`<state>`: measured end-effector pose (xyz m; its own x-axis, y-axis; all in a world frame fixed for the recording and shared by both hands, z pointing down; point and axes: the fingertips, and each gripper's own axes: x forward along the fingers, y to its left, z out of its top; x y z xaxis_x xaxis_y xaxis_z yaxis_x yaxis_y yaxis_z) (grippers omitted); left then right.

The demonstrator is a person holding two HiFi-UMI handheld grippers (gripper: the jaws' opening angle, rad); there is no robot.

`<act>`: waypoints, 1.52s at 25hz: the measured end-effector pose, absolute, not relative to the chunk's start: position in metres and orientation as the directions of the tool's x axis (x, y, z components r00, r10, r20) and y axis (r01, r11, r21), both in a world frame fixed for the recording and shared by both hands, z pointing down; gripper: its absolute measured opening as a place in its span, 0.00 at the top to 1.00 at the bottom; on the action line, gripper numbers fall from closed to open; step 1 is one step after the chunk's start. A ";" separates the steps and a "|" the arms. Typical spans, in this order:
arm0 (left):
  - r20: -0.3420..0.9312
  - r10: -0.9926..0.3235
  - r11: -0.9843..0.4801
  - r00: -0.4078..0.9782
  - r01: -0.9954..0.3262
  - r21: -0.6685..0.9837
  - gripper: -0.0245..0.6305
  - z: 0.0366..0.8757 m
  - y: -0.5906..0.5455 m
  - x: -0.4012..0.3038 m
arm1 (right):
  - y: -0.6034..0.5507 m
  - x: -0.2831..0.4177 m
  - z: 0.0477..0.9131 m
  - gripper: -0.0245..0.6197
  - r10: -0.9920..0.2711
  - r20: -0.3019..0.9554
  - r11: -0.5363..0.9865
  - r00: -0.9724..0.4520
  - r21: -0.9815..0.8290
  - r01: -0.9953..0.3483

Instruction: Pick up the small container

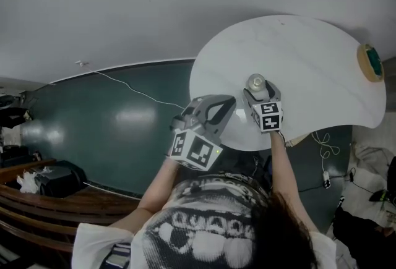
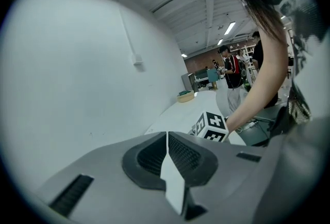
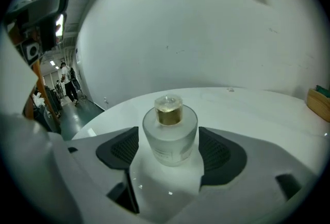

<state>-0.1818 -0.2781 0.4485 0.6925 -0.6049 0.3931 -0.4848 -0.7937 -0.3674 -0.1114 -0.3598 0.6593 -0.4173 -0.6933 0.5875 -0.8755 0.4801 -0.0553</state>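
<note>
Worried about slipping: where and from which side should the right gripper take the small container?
Grip the small container across its straight-walled body, below the gold neck. It stands upright on the table, so come level from the near side, where the open jaws of the right gripper flank it.

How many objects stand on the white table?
2: the small container between the right gripper's open jaws, and a round tan object at the table's edge. Grippers may hide more.
</note>
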 end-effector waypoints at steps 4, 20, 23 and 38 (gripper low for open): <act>0.400 -0.609 -0.791 0.685 -0.489 -0.368 0.95 0.458 -0.285 -0.195 | -0.371 -0.114 0.673 0.43 -0.685 0.608 0.451 -0.401 -0.078 -0.889; 0.427 -0.603 -0.797 0.674 -0.493 -0.348 0.95 0.470 -0.299 -0.224 | -0.386 -0.116 0.685 0.45 -0.724 0.610 0.384 -0.322 -0.031 -0.923; 0.435 -0.598 -0.801 0.673 -0.488 -0.348 0.95 0.472 -0.299 -0.226 | -0.385 -0.117 0.685 0.45 -0.724 0.609 0.386 -0.324 -0.031 -0.922; 0.437 -0.562 -0.826 0.702 -0.456 -0.331 0.95 0.468 -0.289 -0.195 | -0.353 -0.103 0.634 0.45 -0.733 0.560 0.436 -0.387 -0.050 -0.899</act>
